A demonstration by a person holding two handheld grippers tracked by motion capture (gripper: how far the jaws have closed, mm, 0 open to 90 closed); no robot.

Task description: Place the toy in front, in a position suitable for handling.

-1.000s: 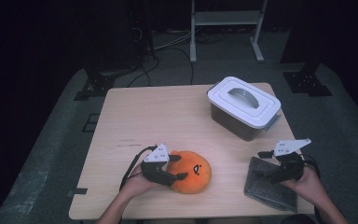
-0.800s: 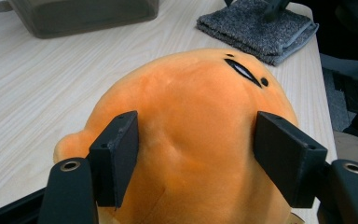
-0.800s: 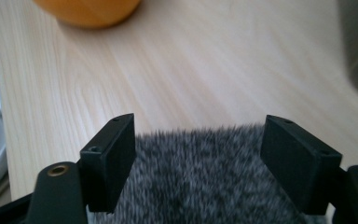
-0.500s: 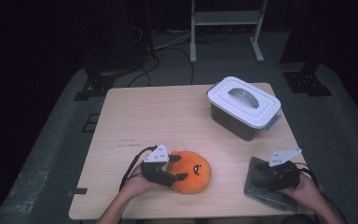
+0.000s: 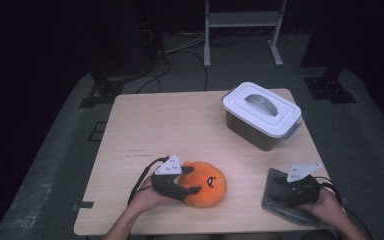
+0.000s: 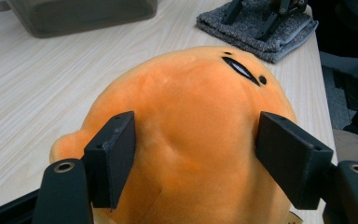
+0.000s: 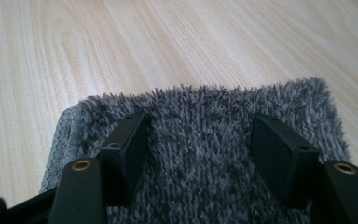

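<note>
My left gripper (image 5: 182, 181) pinches the orange plush toy (image 5: 207, 183), pads (image 6: 114, 154) sunk into its soft sides to keep it steady, near the table's (image 5: 180, 125) front edge; right of the plush, well apart, my right gripper (image 5: 285, 192) stands on the folded grey towel (image 5: 275, 205). Its jaws have just been closing, spread astride a hump of pile (image 7: 200, 154), so I judge a pinch is forming; the white-lidded bin (image 5: 261, 114) waits beyond the towel.
</note>
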